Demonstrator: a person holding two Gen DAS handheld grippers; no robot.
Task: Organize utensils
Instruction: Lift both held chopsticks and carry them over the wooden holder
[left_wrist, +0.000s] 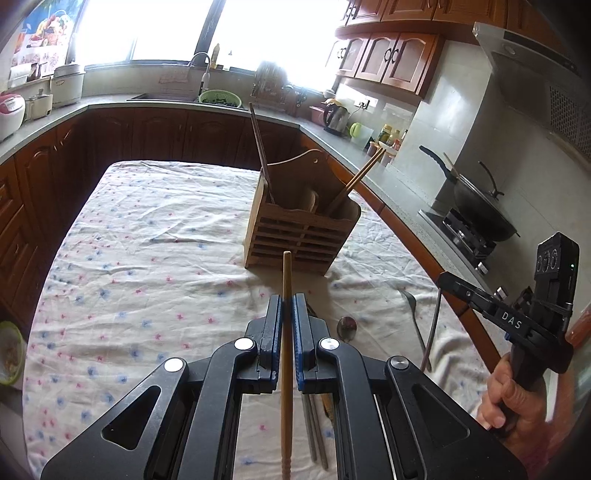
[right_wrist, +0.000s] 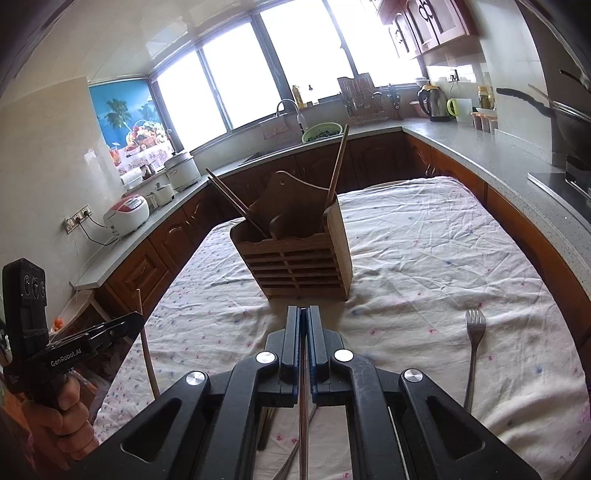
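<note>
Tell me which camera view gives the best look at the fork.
The right wrist view: the fork lies whole and unobstructed on the tablecloth, tines clear. The left wrist view shows the fork at an angle, its tines foreshortened and indistinct.

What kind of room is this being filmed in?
A home kitchen, by the look of it: a sink with a tap under the windows, a wok on a gas stove, and a rice cooker and kettle on the countertop.
</note>
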